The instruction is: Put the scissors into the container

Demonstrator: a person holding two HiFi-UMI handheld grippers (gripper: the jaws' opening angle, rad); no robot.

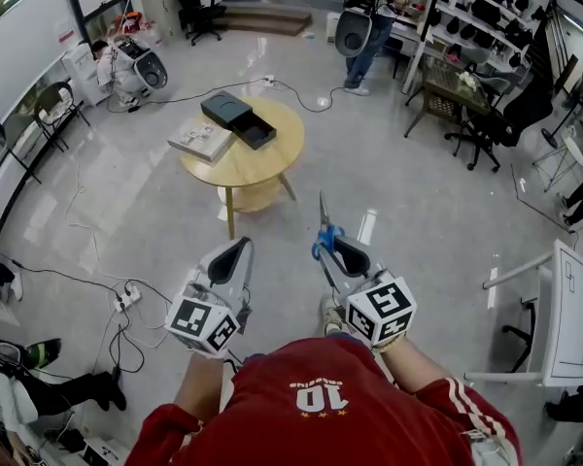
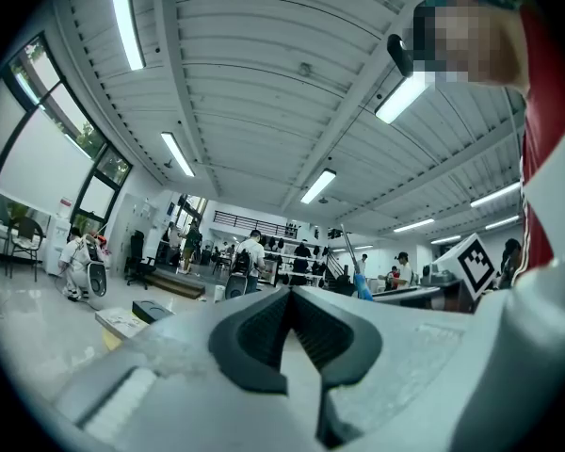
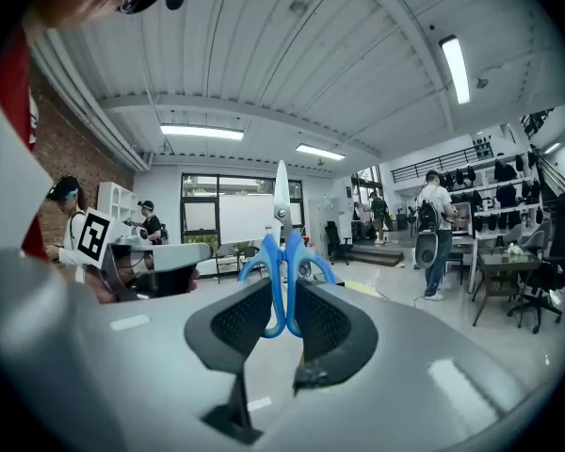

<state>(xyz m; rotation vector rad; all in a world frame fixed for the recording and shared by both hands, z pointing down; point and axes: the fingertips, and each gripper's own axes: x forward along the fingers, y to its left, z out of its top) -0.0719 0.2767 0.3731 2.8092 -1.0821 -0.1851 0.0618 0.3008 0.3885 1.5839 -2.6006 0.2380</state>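
Scissors [image 3: 282, 243] clamped at blue handles in right gripper [image 3: 282, 320] jaws, frame centre, blades up. Likely light, stiff, slick; handle hold suits, may pivot. Left gripper [image 2: 287, 332] jaws together, empty. Black container [image 1: 238, 119] on round bench [image 1: 272, 166], upper centre.

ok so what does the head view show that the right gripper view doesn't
Head view only: the dark container and a book on the round table. Right gripper view only: ceiling strip lights and a brick wall. Both: the blue-handled scissors clamped in the right tool, blades pointing out ahead of it.
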